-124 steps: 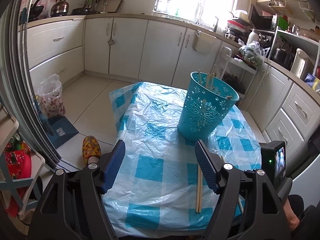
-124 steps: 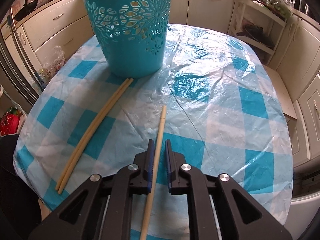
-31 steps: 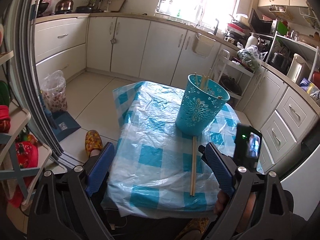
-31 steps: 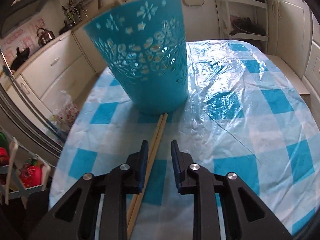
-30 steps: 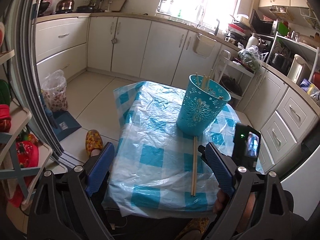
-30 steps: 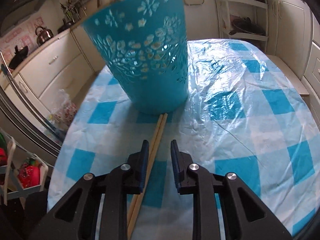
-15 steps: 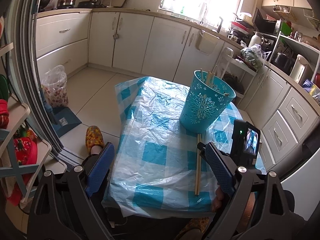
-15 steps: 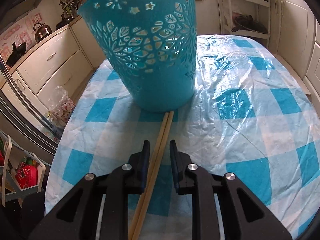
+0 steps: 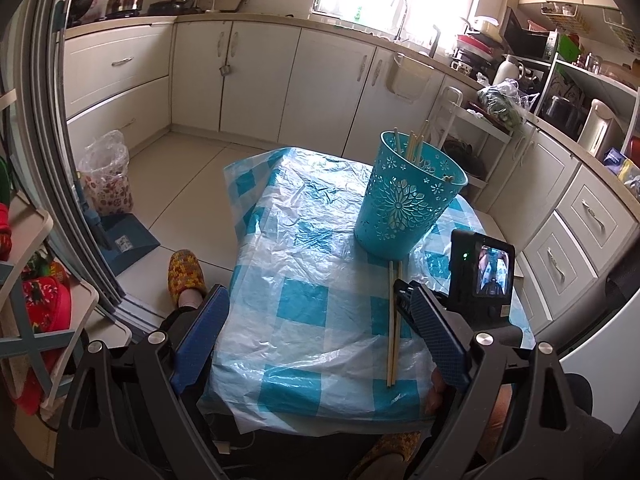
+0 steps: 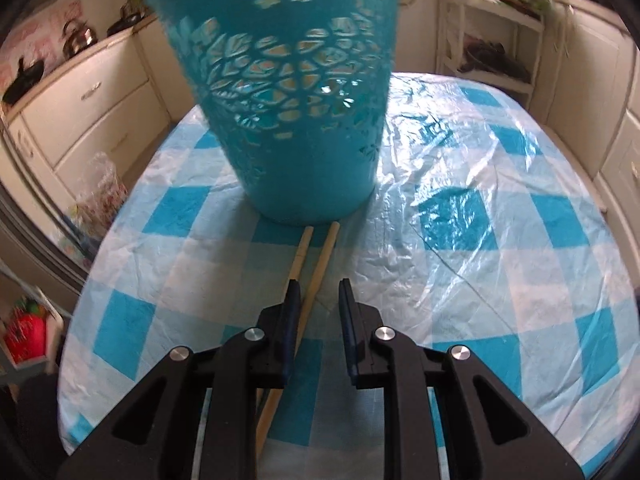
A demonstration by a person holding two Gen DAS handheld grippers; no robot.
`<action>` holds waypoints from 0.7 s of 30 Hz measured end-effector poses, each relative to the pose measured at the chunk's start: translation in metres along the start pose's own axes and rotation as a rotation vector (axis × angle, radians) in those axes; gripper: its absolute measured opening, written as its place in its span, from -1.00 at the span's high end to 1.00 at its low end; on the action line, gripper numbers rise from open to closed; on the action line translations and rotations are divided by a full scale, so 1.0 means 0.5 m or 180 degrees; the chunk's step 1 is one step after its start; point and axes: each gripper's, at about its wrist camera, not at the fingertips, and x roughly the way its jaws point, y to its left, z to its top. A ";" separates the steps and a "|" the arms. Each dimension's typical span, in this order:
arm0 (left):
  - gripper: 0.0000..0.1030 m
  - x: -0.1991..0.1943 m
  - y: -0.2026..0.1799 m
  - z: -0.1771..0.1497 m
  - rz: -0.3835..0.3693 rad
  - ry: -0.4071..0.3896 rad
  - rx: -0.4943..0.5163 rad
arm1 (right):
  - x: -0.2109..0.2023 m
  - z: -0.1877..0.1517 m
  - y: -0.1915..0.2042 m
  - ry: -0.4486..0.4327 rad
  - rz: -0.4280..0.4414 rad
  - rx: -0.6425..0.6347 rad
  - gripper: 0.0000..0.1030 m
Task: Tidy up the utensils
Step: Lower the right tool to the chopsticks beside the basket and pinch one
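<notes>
My right tongs [image 10: 319,292] straddle the chopsticks [image 10: 316,264], slightly spread, to lift them into the basket [image 10: 288,100]; left tongs [image 9: 316,320] wait spread wide.

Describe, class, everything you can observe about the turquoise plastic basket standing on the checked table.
The turquoise plastic basket with cut-out flower patterns is a round, tapered bin, wider at the rim than the base. It stands upright on the blue-and-white checked plastic tablecloth, towards the far right. Several pale wooden chopsticks lean inside, tips above the rim. Two more chopsticks on the cloth end at its base; whether they touch it is unclear.
</notes>
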 end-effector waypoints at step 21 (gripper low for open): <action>-0.64 0.349 -0.191 0.003 0.0083 0.0709 0.0800 | -0.067 -0.058 -0.179 0.0127 0.0326 -0.0025 0.83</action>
